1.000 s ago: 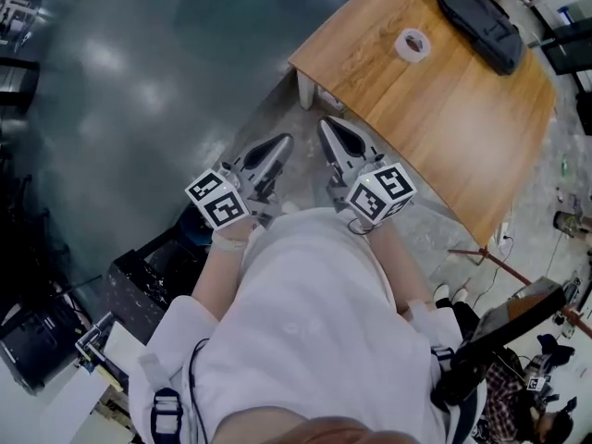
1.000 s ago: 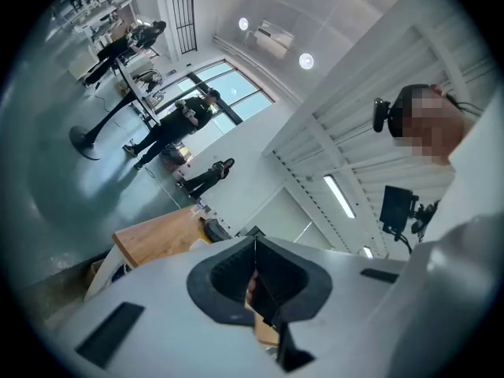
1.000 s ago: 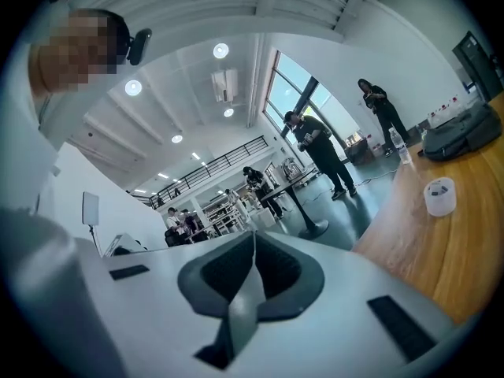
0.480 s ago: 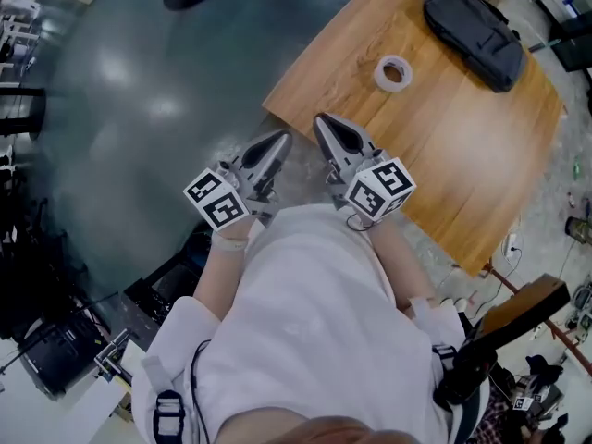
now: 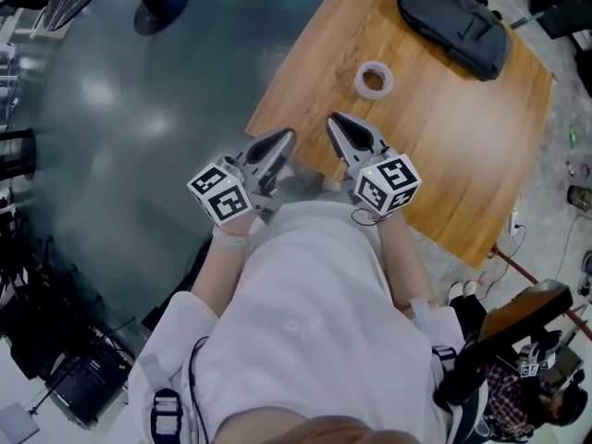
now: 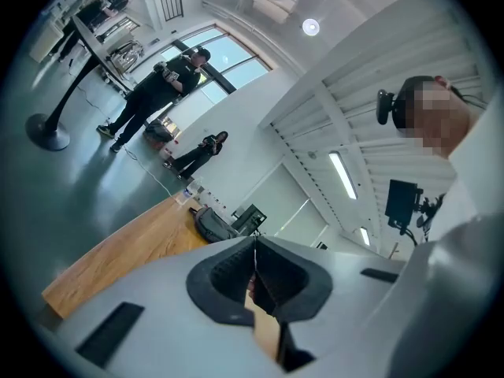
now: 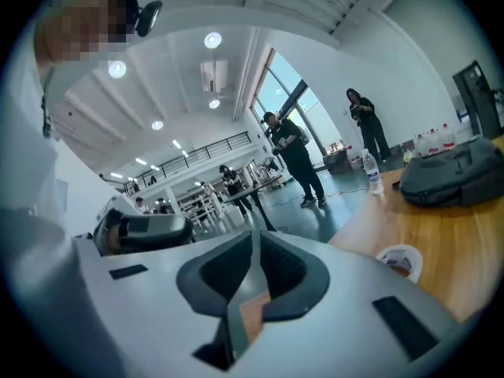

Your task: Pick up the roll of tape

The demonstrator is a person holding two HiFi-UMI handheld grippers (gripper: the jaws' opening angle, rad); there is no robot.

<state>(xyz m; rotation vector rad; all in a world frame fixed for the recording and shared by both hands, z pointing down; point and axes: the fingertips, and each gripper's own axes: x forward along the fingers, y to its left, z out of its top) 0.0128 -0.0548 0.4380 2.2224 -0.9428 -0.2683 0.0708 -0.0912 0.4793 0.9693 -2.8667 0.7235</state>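
Both tongs were closed w/ nothing in them. L gripper had its jaws meeting tip to tip in its own view, and R gripper showed the same. I held them side by side in front of me, tips at the near edge of the wooden table. Roll of tape lay flat on the table, beyond the R gripper's tip and apart from it. Black bag sat farther back. In the right gripper view the tape was right of the jaws, w/ the bag behind it.
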